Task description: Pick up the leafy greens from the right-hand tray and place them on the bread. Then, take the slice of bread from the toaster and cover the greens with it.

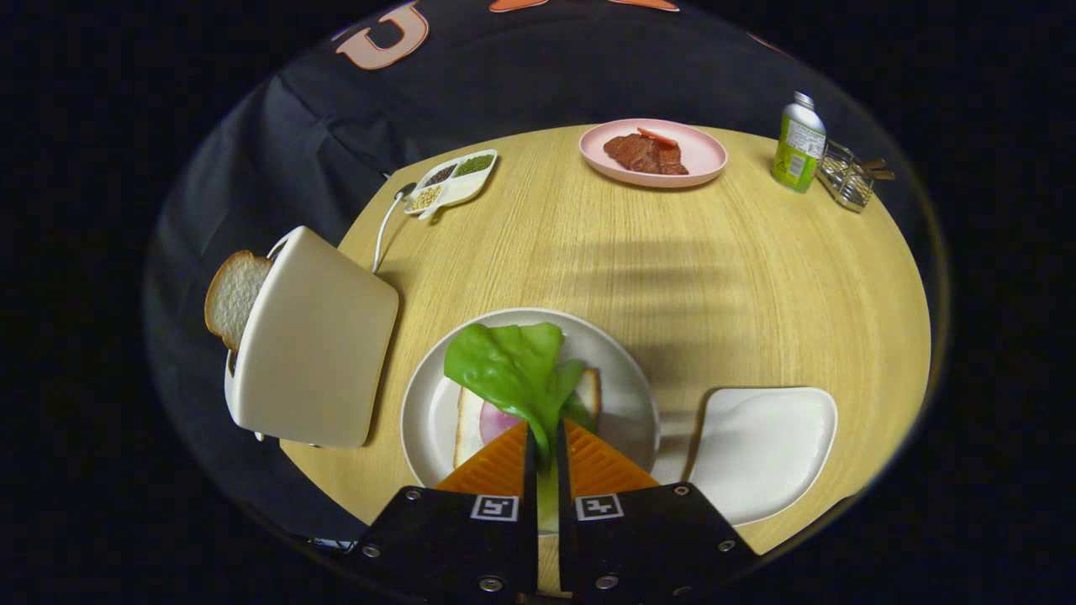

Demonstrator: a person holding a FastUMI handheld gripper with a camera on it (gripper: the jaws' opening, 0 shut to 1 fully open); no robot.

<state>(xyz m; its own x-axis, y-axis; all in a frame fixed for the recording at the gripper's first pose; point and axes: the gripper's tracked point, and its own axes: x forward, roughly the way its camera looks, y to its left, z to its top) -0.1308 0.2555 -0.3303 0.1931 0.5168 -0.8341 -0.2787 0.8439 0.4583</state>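
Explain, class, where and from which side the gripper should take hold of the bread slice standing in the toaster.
Probably by the crusty top of the bread slice, the part standing clear of the toaster. Come along the slot's axis, one finger on each flat face, since the slice is thin and upright. First the gripper, now shut on the leafy greens above the plate, must let go.

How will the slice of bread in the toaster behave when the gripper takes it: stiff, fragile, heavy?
The bread slice stands partly out of the toaster, so an edge looks graspable. It looks porous and thin, so probably light and easily crushed. The gripper is shut on the leafy greens, whose leaf holds up rather than drooping.
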